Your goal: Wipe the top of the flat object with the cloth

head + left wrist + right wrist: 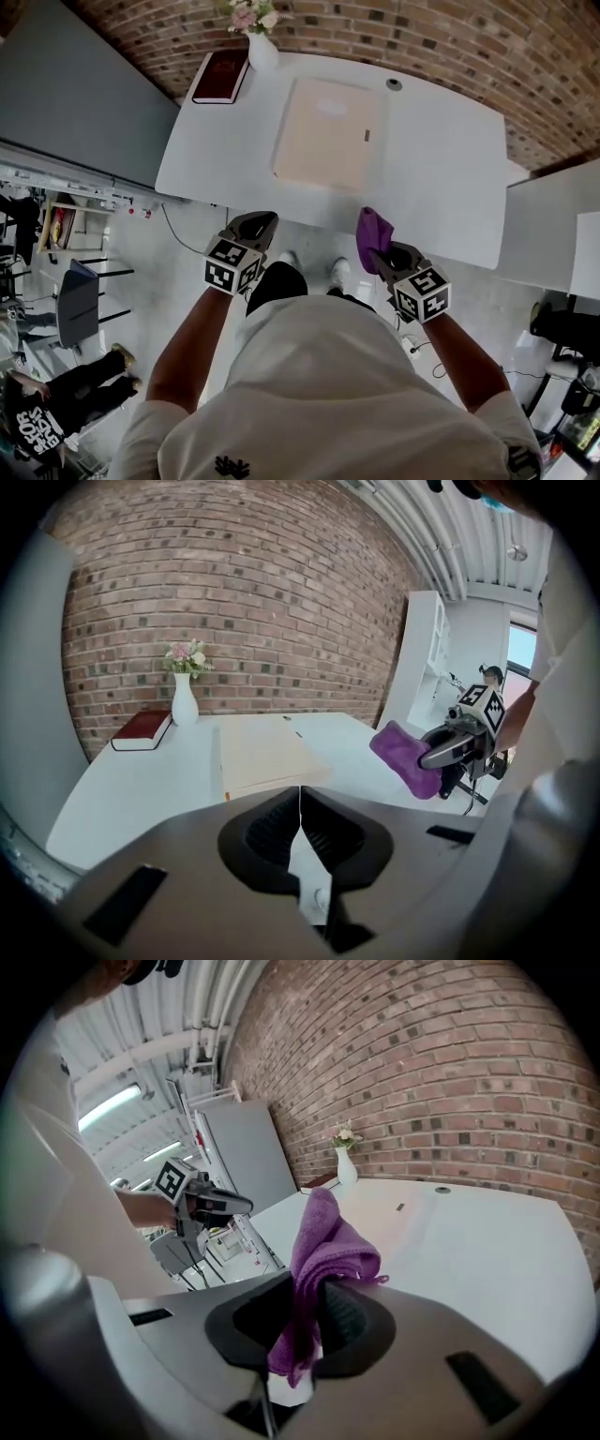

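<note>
Wiping hasn't started yet, as far as I can tell. The white table (450,178) has the flat object (328,131) lying on it - a pale beige board or folder - and its top is bare, with nothing touching it. Both grippers are on the person's side of the flat object, well apart from it, so the whole wipe is still to do. The only step that looks done is that the cloth is already picked up.

The right gripper (314,1288) is off the flat object's near right corner; its jaws are clamped on the purple cloth (328,1241). The left gripper (300,794) is off the near left corner; its jaws are pressed together with nothing between them, and it looks to be just short of the table's edge. My guess is the next job is carrying the cloth forward and down onto the beige top.

On direction: the flat object lies flat, with its long axis running away from the person toward the brick wall (469,37); a short edge faces the person. The cloth is bunched and stands up out of the jaws - the long way runs along the jaws, with the free end aimed at the flat object and a short tail hanging out behind.

A red book (220,75) and a white vase (262,52) sit beyond the flat object's far left corner, clear of any wiping path.
</note>
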### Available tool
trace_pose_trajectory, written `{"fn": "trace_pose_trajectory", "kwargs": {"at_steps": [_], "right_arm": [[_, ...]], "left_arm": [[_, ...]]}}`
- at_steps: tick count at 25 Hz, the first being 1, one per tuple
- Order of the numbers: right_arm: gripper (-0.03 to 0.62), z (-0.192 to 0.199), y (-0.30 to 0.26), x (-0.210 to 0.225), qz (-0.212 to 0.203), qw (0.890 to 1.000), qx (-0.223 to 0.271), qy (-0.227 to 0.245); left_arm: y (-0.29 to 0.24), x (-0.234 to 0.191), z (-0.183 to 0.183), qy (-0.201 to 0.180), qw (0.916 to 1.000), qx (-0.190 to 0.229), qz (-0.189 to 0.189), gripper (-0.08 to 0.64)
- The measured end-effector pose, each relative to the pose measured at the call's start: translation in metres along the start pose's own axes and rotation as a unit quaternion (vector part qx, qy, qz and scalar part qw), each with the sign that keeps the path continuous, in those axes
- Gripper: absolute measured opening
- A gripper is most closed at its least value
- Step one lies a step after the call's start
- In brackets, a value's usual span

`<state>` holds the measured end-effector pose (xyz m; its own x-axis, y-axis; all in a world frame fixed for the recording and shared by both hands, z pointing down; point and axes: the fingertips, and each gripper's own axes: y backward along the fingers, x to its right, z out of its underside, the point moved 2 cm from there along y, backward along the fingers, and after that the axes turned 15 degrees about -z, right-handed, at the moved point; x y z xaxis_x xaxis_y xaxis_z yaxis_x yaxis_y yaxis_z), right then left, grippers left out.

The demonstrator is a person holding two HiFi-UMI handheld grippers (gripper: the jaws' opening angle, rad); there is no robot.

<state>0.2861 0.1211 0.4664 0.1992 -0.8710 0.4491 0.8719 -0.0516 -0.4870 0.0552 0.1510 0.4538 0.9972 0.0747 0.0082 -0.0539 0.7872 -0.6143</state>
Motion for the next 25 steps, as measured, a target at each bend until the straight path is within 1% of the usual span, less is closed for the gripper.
{"fn": "trace_pose_trajectory", "kwargs": {"at_steps": [4,7,10,15,20,25], "right_arm": [[0.086,-0.021,-0.019,0.024,0.009,1.000,-0.005,-0.006],[0.086,-0.041,-0.036,0.036,0.025,1.000,-0.004,-0.007],[0.086,-0.064,-0.054,0.047,0.044,0.999,0.002,-0.012],[0.086,-0.099,-0.088,0.062,0.079,0.996,0.015,-0.032],[0.086,-0.126,-0.124,0.074,0.111,0.993,0.019,-0.044],[0.086,-0.153,-0.148,0.088,0.145,0.988,0.026,-0.052]], "left_arm": [[-0.039,-0.035,-0.017,-0.020,0.9998,-0.004,0.010,0.025],[-0.070,-0.059,-0.023,-0.041,0.9986,-0.011,0.030,0.024],[-0.099,-0.078,-0.030,-0.071,0.9955,-0.017,0.060,0.024],[-0.143,-0.096,-0.032,-0.127,0.9843,-0.027,0.120,0.024],[-0.171,-0.107,-0.031,-0.153,0.9720,-0.030,0.176,0.025],[-0.191,-0.108,-0.017,-0.180,0.9574,-0.036,0.223,0.023]]}}
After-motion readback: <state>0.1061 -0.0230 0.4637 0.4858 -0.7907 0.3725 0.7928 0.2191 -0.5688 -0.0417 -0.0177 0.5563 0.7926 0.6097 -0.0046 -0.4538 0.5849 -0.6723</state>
